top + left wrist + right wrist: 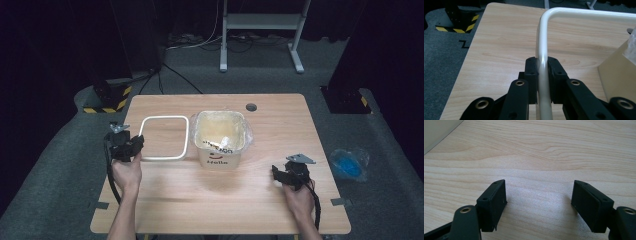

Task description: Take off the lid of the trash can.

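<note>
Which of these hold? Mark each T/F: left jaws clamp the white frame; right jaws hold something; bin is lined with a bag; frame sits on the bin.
1. The left gripper is shut on the white frame. True.
2. The right gripper holds something. False: its jaws stand open over bare table.
3. The bin has a plastic bag in it. True.
4. The frame sits on the bin. False: it is beside it, over the table.

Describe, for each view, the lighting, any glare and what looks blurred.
High view: the table is lit, the room around it dark, with a soft sheen on the wood before the bin. Left gripper view: glare runs along the white frame; the near jaws are soft. Right gripper view: even light, pale sheen between the open right gripper.
</note>
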Demonstrator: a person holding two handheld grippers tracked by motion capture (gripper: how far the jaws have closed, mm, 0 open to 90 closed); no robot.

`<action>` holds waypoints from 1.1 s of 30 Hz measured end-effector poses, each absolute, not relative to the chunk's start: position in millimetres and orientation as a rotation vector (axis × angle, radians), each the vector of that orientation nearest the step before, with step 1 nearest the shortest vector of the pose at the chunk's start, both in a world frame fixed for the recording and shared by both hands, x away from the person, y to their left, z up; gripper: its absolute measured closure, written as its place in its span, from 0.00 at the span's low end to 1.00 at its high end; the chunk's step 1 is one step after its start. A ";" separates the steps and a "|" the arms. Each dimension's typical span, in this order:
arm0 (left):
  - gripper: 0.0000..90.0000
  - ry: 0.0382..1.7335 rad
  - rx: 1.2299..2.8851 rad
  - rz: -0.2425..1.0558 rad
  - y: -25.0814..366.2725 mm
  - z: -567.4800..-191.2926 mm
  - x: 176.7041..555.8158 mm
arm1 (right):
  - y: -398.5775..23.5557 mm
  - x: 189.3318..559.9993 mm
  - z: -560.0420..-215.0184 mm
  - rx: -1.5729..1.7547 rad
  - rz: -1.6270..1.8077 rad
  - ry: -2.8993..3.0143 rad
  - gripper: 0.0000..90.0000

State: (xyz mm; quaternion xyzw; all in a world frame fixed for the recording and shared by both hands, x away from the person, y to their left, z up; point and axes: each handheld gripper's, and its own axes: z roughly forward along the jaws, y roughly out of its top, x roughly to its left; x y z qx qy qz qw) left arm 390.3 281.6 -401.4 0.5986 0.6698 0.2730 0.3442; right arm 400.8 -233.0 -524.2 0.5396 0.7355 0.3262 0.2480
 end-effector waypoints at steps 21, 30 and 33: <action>0.88 1.753 1.556 0.706 283.0 -412.7 389.9 | -233.1 400.8 -524.2 1.471 0.889 2.005 0.31; 0.88 1.766 1.550 0.704 283.6 -419.4 389.9 | -232.9 400.7 -524.2 1.471 0.889 2.006 0.31; 0.88 1.768 1.568 0.716 282.8 -422.1 390.9 | -232.9 400.6 -524.2 1.471 0.889 2.006 0.31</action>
